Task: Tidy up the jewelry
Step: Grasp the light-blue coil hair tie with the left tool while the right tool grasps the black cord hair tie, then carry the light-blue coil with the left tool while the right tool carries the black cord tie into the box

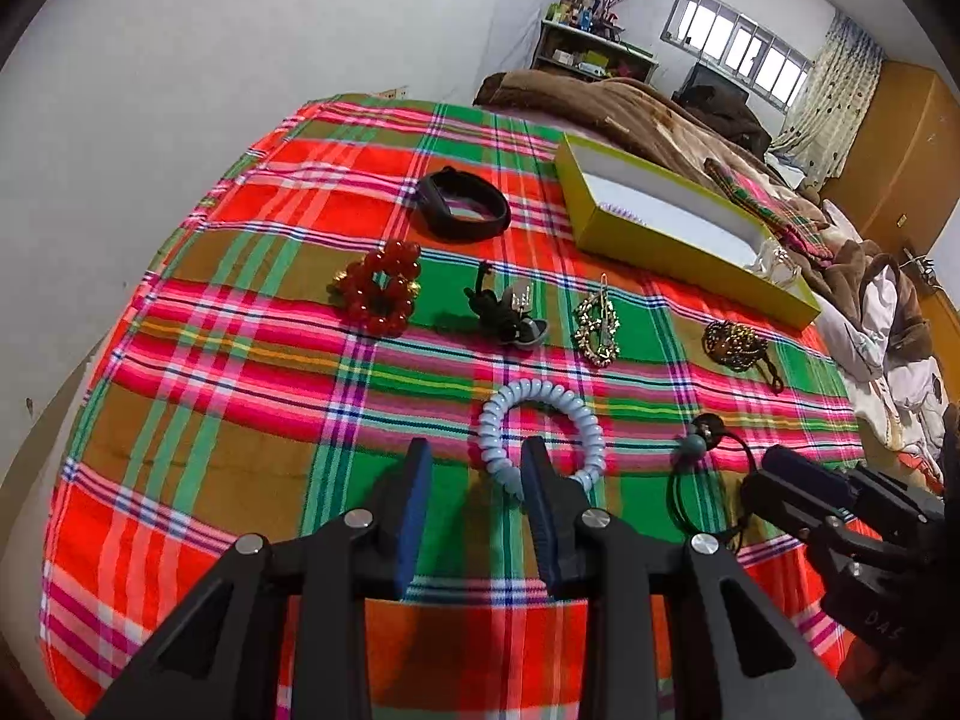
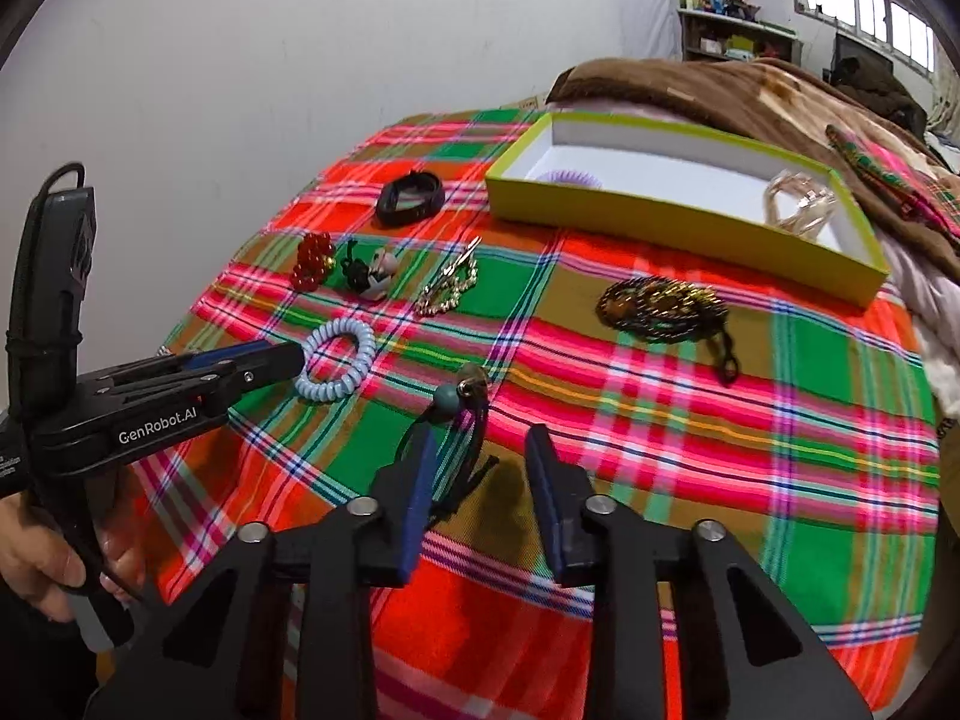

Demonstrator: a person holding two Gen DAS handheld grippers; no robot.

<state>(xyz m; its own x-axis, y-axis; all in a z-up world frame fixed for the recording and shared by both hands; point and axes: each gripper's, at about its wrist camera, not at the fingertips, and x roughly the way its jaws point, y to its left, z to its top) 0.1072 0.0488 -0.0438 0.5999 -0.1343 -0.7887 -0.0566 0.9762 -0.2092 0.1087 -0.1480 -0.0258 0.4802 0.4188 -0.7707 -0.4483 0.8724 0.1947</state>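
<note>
A yellow-green box with a white inside stands at the back right and holds a purple coil tie and a clear bracelet. My left gripper is open, low over the plaid cloth, its right finger at the near rim of a pale blue coil hair tie. My right gripper is open, just over a black cord with a teal bead.
On the cloth lie a black band, a red bead bracelet, a black clip, a gold chain and a dark beaded necklace. Brown blankets lie behind.
</note>
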